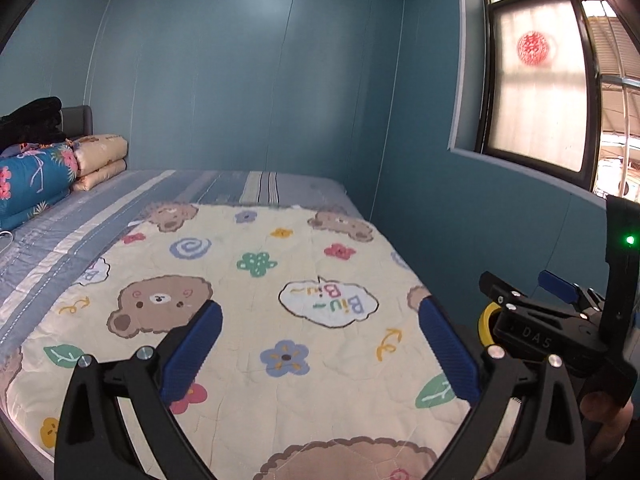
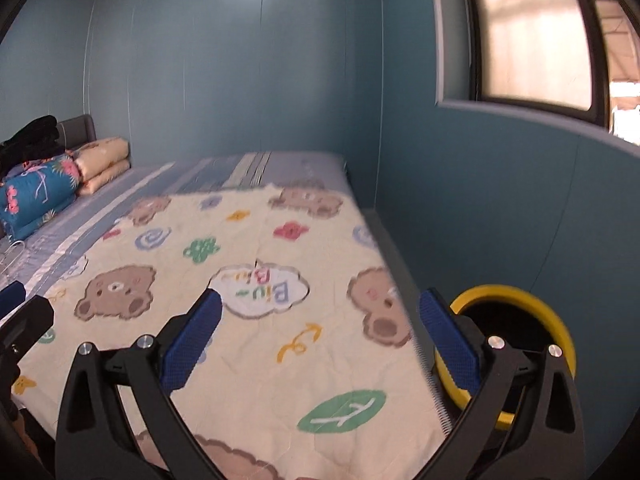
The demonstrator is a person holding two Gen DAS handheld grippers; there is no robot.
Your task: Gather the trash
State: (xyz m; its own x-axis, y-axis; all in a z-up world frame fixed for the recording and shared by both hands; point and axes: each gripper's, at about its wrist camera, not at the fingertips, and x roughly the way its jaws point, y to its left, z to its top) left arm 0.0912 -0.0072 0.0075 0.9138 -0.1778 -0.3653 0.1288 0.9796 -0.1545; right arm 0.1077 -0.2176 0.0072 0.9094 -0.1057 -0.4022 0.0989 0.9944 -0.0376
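Bedding filled the left wrist view: a cream bear-print quilt (image 1: pixel 256 320) lay spread over a striped sheet (image 1: pixel 60 248), with folded blankets (image 1: pixel 100 156) stacked by the headboard against the blue wall (image 1: pixel 240 80). The left gripper (image 1: pixel 320 344) hung above the quilt, jaws spread wide with nothing between them. At right, the right gripper (image 1: pixel 532 300) partly hid a yellow-rimmed bin (image 1: pixel 486 326); a thumb (image 1: pixel 600 408) showed under it. In the right wrist view the same quilt (image 2: pixel 260 340) lay below the right gripper (image 2: pixel 320 340), likewise agape and empty. The bin (image 2: pixel 516 296) stood beside the bed near the wall, behind the right finger (image 2: pixel 448 340). No trash could be made out.
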